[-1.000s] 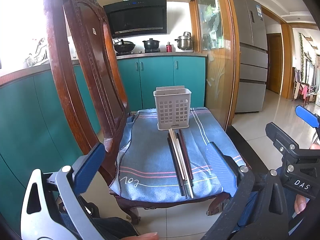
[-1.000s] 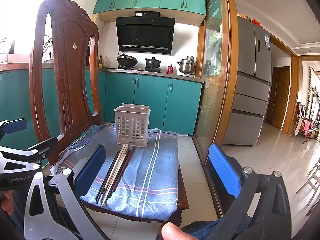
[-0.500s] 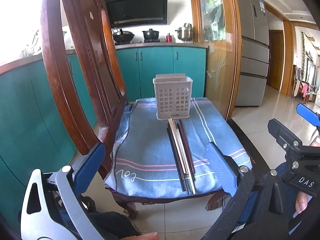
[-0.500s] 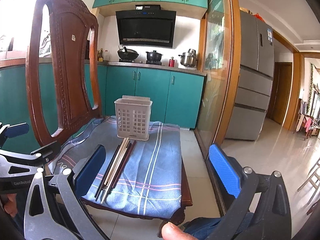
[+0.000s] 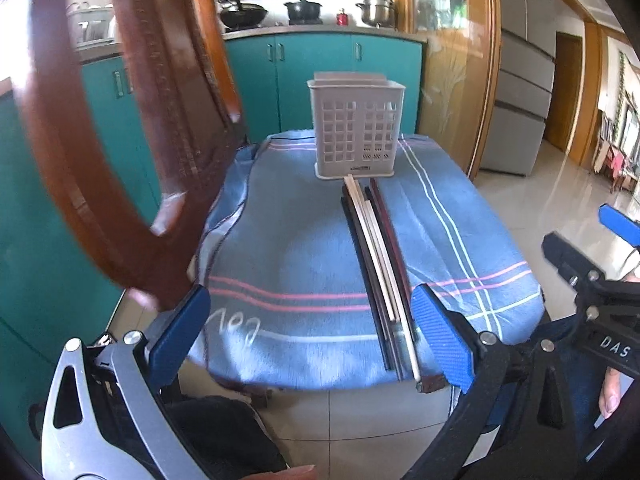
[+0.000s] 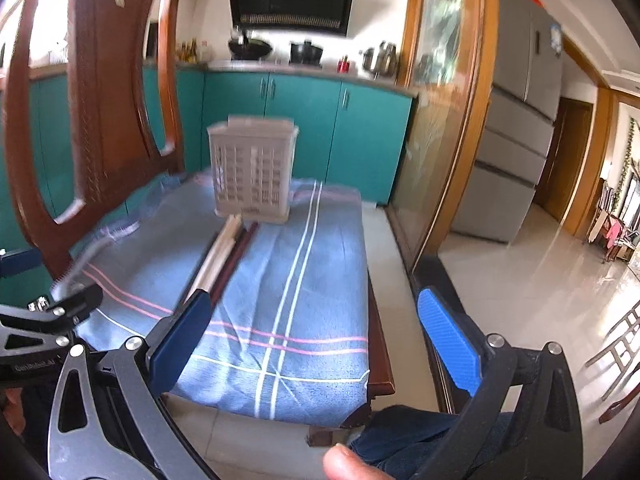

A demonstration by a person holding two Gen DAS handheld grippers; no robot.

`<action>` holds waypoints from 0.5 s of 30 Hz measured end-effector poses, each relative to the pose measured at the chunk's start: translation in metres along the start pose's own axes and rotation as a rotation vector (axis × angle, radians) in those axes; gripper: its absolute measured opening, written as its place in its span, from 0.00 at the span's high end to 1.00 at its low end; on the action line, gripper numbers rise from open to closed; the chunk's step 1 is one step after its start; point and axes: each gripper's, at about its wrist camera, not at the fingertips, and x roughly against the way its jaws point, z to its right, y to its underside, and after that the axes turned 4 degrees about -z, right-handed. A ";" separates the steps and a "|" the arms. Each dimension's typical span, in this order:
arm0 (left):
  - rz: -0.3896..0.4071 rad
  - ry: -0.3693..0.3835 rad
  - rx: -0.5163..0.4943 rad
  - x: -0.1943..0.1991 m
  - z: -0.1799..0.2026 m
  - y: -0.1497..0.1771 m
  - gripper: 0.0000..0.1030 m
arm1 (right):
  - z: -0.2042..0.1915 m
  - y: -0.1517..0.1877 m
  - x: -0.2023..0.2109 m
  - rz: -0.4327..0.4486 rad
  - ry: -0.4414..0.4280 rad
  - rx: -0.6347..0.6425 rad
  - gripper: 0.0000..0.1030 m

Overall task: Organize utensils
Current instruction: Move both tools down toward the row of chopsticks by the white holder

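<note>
A white perforated utensil basket (image 5: 356, 132) (image 6: 253, 176) stands upright at the far end of a blue striped cloth (image 5: 296, 264) (image 6: 304, 288) on a chair seat. Several chopsticks (image 5: 378, 256) (image 6: 224, 256), dark and pale, lie side by side in front of it, pointing toward me. My left gripper (image 5: 310, 332) is open just before the cloth's near edge, its right pad beside the chopsticks' near ends. My right gripper (image 6: 314, 332) is open over the cloth's near right part, its left pad hiding the chopsticks' near ends.
The chair's carved wooden back (image 5: 100, 152) (image 6: 92, 120) rises close on the left. Teal cabinets (image 5: 320, 80) and a counter with pots lie behind. A glass door frame (image 6: 444, 120) and a fridge (image 6: 516, 120) stand right. Tiled floor (image 6: 532, 280) stretches right.
Both grippers have moved forward and lower toward the chair seat; the basket and chopsticks look larger. Both stay open. Nothing on the cloth has shifted.
</note>
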 end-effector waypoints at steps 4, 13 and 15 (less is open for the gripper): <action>-0.034 0.006 -0.090 -0.043 0.004 -0.045 0.03 | 0.022 -0.041 -0.064 -0.143 -0.150 -0.078 0.11; -0.228 0.173 -0.123 -0.161 0.007 -0.096 0.24 | -0.002 -0.113 -0.219 -0.457 -0.259 -0.035 0.69; -0.257 0.178 -0.125 -0.172 0.010 -0.093 0.26 | -0.019 -0.119 -0.243 -0.477 -0.302 -0.029 0.69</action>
